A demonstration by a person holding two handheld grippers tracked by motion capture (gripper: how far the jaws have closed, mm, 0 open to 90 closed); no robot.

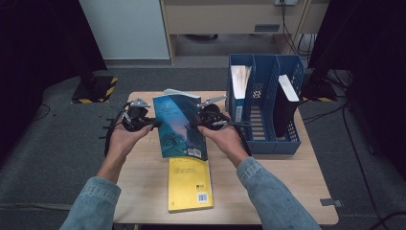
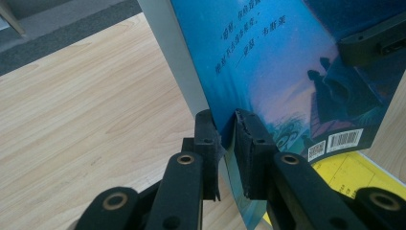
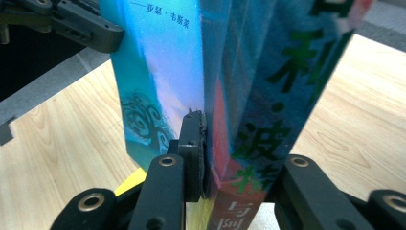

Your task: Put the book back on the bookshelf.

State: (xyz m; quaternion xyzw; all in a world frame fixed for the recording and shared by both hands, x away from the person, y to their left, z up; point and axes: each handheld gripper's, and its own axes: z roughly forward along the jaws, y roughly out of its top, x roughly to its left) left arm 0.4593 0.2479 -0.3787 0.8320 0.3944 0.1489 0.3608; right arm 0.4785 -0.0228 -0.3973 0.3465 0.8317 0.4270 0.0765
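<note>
The left gripper (image 2: pixel 225 139) is clamped on the blue book's (image 1: pixel 179 125) fore-edge cover, and the right gripper (image 3: pixel 239 153) is pinched across its spine side. Between them the book hangs lifted above the table (image 1: pixel 143 177), over a yellow book (image 1: pixel 190 184) and just left of the blue file rack (image 1: pixel 265 103). It looks thick, fairly heavy and glossy, so likely slippery; gripping the stiff spine seems safer than the thin, bendy cover.
</note>
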